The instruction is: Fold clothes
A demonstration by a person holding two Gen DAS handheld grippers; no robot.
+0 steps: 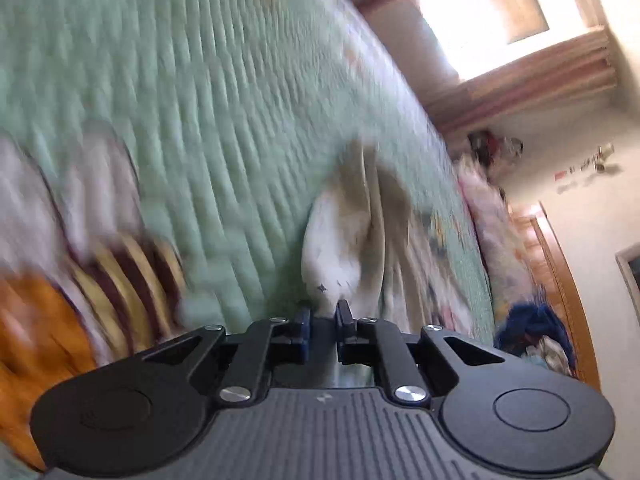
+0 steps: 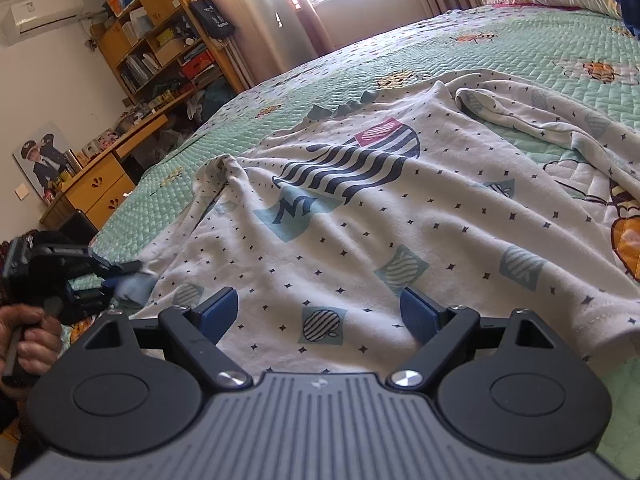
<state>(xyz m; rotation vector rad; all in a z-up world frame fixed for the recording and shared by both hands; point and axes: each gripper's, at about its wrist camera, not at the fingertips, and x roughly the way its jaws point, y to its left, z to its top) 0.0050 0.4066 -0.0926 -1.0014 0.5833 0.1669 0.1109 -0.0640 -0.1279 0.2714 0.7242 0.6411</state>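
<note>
While L gripper [image 1: 325, 314] pinches its corner, shirt [image 2: 360, 216] lies neck-away.

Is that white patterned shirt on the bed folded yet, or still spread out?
Spread out, not folded. The shirt lies open and wrinkled across the bed, printed front up, one sleeve flung sideways.

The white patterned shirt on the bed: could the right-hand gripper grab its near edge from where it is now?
Probably yes. The right gripper hangs open just above the white patterned shirt, with nothing between its fingers and the cloth. The left gripper, already shut on the shirt's corner, sits well off to the side.
</note>
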